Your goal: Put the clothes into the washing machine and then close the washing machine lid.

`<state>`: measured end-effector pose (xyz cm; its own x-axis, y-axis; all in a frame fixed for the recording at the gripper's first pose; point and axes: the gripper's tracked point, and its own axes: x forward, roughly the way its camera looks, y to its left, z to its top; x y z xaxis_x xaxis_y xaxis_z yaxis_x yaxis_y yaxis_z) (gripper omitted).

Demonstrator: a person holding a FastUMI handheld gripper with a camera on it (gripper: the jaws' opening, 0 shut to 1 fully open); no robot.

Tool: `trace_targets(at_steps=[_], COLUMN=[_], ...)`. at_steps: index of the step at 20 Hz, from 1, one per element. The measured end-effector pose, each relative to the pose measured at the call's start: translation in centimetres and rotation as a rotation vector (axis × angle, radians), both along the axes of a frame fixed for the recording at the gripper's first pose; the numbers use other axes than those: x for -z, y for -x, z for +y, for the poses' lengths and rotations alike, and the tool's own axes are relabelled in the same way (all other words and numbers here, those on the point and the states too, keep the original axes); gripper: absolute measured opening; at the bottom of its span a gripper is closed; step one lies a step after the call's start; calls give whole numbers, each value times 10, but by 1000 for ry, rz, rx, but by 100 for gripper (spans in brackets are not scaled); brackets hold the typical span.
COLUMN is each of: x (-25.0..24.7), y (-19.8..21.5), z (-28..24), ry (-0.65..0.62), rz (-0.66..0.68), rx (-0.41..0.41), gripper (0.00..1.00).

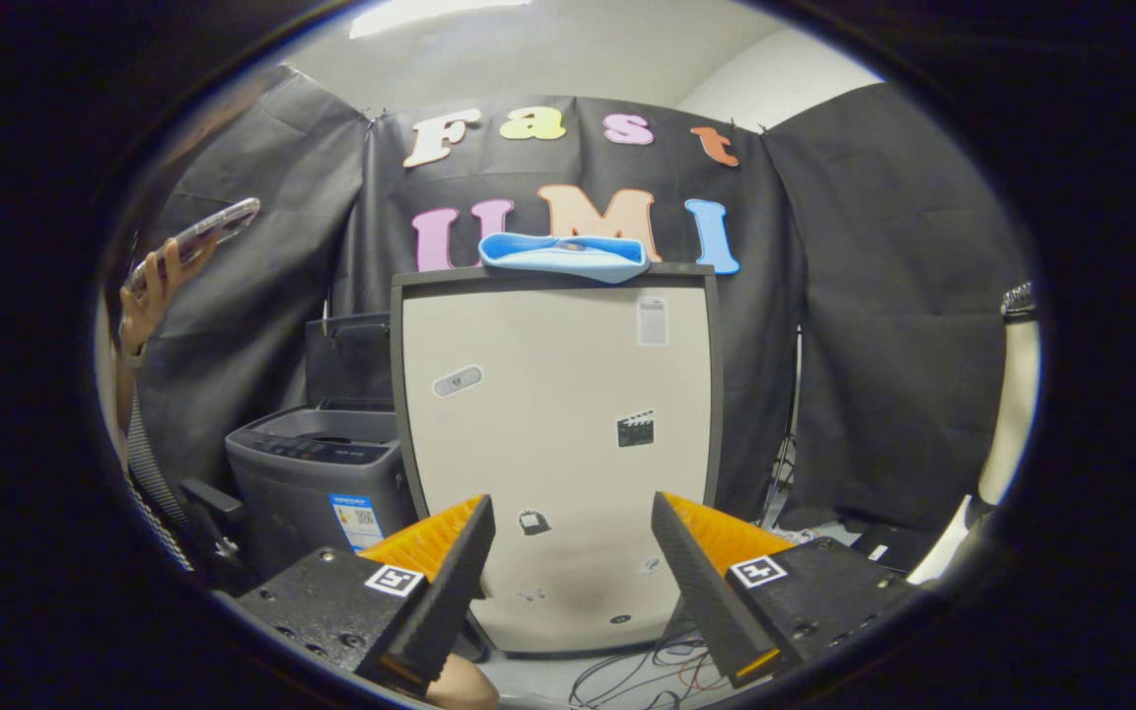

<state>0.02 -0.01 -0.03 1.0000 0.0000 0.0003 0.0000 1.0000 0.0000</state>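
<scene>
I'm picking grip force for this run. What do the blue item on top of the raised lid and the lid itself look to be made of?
Blue item: soft cloth, probably; it sags limply along the lid's top edge, matte. Raised lid: seemingly hard, smooth plastic, cream panel in a dark frame with a faint sheen. The gripper is open, fingers apart before the lid.

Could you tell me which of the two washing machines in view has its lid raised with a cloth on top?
The near one straight ahead of the open gripper: its beige lid stands upright with a blue cloth draped on its top edge. The grey washing machine behind and beside it carries none.
</scene>
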Motion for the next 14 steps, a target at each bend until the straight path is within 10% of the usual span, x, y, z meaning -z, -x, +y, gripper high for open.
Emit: trace_targets(at_steps=[14], x=[-3], y=[-13], z=[-13], ry=[-60], rz=[-5], rx=[49], gripper=[97])
